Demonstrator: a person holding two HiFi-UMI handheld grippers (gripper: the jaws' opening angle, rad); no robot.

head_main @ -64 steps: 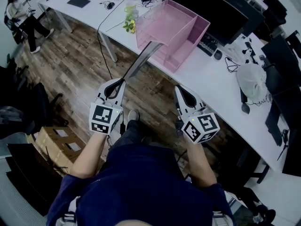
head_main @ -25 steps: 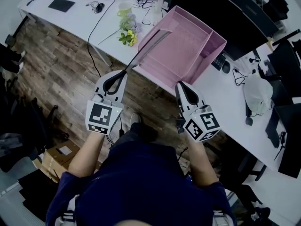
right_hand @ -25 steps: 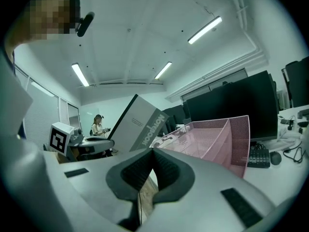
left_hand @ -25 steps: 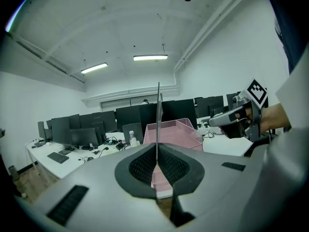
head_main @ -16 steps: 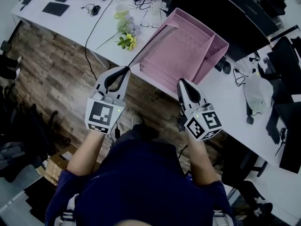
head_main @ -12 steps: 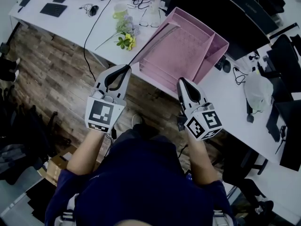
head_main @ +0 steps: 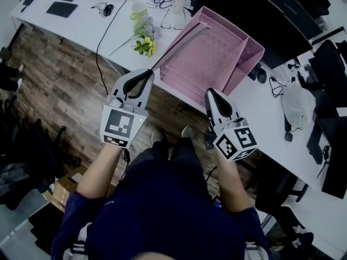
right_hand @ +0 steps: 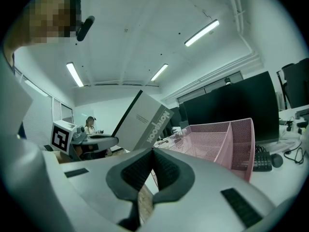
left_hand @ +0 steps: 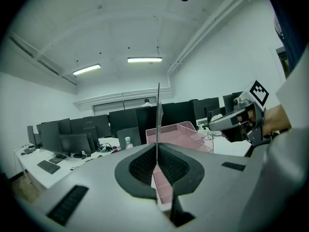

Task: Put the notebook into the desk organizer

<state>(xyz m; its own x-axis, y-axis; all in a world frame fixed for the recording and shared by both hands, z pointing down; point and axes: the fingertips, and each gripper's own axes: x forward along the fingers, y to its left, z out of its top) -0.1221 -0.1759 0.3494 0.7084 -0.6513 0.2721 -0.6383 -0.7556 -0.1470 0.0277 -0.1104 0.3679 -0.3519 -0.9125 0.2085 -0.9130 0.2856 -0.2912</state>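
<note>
Left tool [head_main: 147,73] is pressed shut on the near edge of the notebook [head_main: 181,45], its two dark pads pinching the thin cover between them, as the left gripper view shows with the notebook [left_hand: 158,115] rising edge-on straight out of the tool [left_hand: 156,149]. From the head view the notebook slants up and away to the far right, held off the table [head_main: 92,20], and its far end overlaps the left rim of the pink mesh desk organizer [head_main: 246,58]. It is not lying inside the organizer; whether it touches the rim I cannot tell. In the right gripper view the notebook [right_hand: 147,122] shows as a grey slab with lettering on its face, tilted, left of the organizer [right_hand: 227,139].

Right tool [head_main: 211,92] has its jaws pressed together with nothing between them, which its own view [right_hand: 152,151] confirms. It hovers just near the organizer's near edge, over the near edge of the table, well apart from the left tool.

Yellow flowers [head_main: 145,41] lie on the table left of the organizer, with a pale mug [head_main: 136,12] farther off. A dark monitor [head_main: 244,7] stands behind the organizer.
</note>
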